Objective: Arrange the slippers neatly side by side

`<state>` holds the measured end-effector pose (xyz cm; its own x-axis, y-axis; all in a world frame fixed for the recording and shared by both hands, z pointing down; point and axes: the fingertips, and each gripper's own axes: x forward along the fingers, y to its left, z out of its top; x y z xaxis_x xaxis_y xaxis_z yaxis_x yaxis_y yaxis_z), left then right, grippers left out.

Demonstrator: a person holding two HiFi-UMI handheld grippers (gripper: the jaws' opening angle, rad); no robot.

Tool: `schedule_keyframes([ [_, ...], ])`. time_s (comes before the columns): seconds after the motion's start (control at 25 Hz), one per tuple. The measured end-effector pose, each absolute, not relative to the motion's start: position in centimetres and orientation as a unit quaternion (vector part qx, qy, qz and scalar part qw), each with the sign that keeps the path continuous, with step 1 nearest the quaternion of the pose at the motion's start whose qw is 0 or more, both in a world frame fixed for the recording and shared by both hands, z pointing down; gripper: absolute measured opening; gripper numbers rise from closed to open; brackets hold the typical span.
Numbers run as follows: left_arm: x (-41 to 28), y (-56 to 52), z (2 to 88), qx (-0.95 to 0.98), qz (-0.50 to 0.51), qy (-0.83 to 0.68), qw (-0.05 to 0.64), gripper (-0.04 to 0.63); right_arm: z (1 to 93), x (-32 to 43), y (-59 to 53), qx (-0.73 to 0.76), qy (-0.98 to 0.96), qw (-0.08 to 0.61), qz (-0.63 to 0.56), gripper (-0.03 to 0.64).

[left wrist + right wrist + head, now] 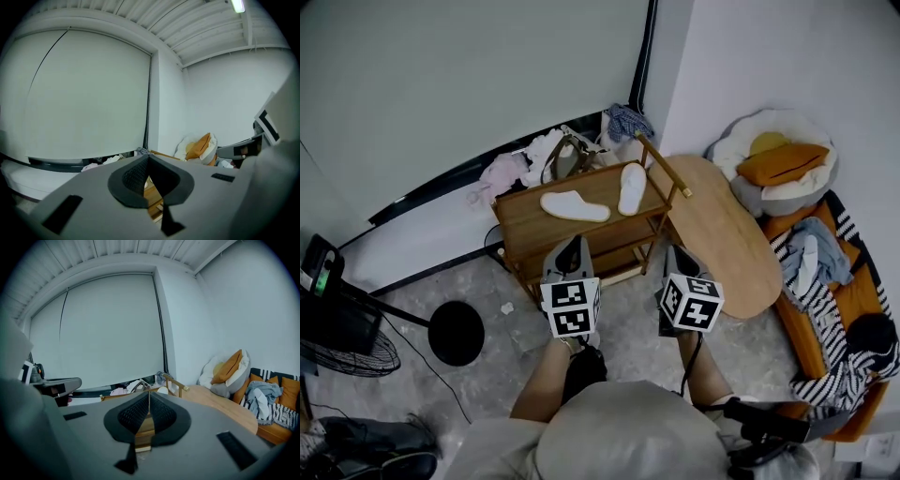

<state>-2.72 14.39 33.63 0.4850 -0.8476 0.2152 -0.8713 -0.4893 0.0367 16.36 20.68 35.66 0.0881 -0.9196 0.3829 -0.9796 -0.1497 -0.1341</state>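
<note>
White slippers (574, 206) lie apart on the wooden rack (525, 227), beyond both closed jaws.

Oval wooden table (727, 239) stands by the white wall. Wooden shelf rack (525, 230) sits just beside its left edge. Clothes pile (511, 172) lies further left, behind the rack. Orange pillow (785, 161) rests on a white cushion (787, 192) to the table's right. Black floor fan (347, 352) stands well to its left.
</note>
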Motion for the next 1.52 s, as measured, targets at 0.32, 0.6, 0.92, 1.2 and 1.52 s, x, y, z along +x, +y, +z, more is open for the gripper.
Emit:
schedule_keyframes([
  [0.32, -1.2, 9.2, 34.8, 0.866, 0.075, -0.487, 0.086, 0.005, 36.7, 18.3, 17.0, 0.746, -0.631, 0.083, 0.199, 0.034],
  [0.6, -0.7, 3.3, 34.1, 0.869, 0.064, -0.482, 0.087, 0.005, 36.1, 18.1, 11.5, 0.745, -0.632, 0.089, 0.192, 0.034],
  [0.92, 0.2, -4.1, 34.5, 0.869, 0.055, -0.479, 0.112, 0.005, 36.1, 18.6, 5.3, 0.747, -0.627, 0.124, 0.184, 0.034],
  [1.2, 1.1, -9.7, 35.6, 0.871, 0.065, -0.474, 0.112, 0.005, 36.3, 18.4, -1.5, 0.739, -0.635, 0.138, 0.178, 0.034],
  [1.52, 1.1, -14.6, 37.9, 0.867, 0.096, -0.476, 0.115, 0.005, 38.0, 18.9, -7.2, 0.733, -0.636, 0.141, 0.197, 0.034],
])
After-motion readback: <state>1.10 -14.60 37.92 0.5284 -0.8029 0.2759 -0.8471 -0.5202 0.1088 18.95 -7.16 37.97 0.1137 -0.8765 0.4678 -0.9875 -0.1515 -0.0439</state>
